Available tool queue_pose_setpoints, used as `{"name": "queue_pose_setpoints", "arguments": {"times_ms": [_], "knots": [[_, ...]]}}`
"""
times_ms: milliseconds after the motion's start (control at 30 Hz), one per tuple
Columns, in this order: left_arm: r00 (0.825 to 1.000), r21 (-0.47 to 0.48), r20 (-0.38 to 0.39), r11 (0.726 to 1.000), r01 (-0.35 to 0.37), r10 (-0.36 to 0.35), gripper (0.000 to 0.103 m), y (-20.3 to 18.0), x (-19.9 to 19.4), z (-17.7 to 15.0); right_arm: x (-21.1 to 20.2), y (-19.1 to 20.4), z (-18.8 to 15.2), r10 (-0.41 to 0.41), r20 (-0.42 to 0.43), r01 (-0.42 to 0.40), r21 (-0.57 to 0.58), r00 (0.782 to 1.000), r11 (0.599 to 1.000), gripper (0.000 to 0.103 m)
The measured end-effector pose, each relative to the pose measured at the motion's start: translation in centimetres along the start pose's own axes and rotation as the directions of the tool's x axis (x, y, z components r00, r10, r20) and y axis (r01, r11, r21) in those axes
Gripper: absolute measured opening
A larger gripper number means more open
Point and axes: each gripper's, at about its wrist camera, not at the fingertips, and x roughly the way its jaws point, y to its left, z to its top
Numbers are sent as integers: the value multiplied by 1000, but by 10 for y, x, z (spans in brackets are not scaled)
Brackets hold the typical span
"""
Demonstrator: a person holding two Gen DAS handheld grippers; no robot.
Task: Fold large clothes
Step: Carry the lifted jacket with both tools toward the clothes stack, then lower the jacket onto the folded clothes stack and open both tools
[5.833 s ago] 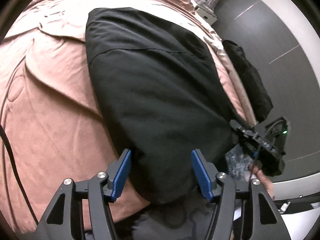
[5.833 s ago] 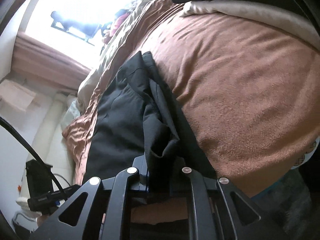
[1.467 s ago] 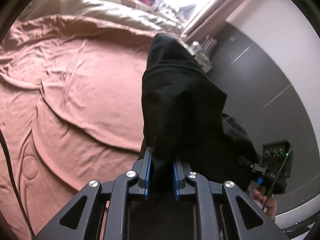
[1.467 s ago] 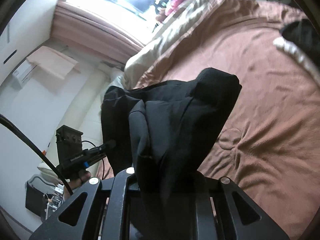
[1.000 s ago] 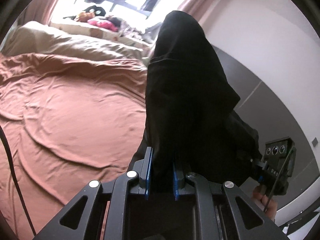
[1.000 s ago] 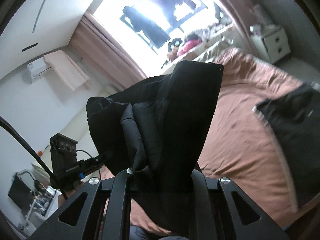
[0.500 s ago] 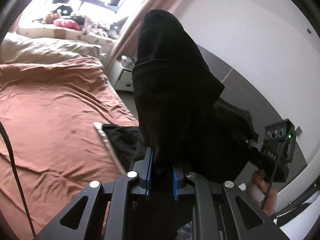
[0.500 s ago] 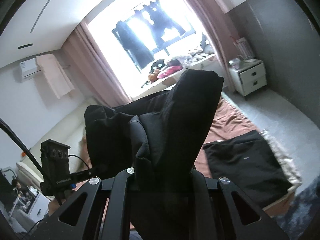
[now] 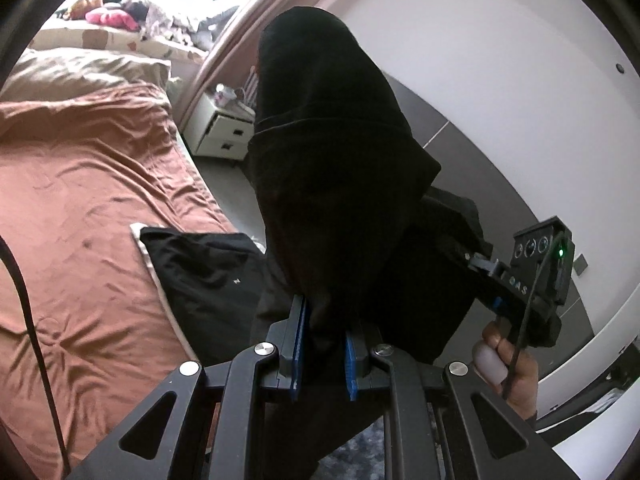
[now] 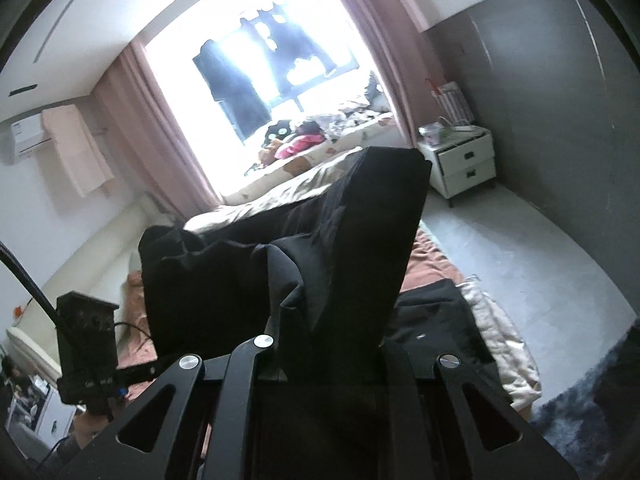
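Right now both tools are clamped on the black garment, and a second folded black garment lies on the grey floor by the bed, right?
Not the floor. The folded black garment lies on the rust-brown bedspread, near its corner, as the left wrist view shows. The rest holds.

Held black garment [image 9: 332, 184] blocks forward; floor [image 10: 520, 240] clear.

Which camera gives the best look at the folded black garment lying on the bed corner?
The left wrist view: the folded black garment lies largely unobstructed on the brown bedspread, its front edge hidden. In the right wrist view, that garment is half hidden behind the held black garment.
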Motion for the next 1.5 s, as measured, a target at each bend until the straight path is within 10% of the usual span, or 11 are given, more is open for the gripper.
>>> {"name": "queue_pose_setpoints", "arguments": {"times_ms": [600,867,967,1067,1500], "knots": [[983,-77,-179,995,-60,45,17,130,119,41,149,-4,16,-162,-110,173,104,981,979,10],[960,-97,-267,988,-117,87,17,189,169,44,226,-5,21,-269,-239,309,148,933,939,14],[952,-105,-296,988,-111,76,25,203,180,43,242,-5,28,-357,-262,401,137,896,906,36],[941,-67,-324,989,-128,100,37,210,183,44,238,-2,32,-428,-258,473,146,866,869,72],[925,-9,-364,992,-124,113,53,202,181,26,32,42,-39,-360,-87,369,300,929,880,73]]}}
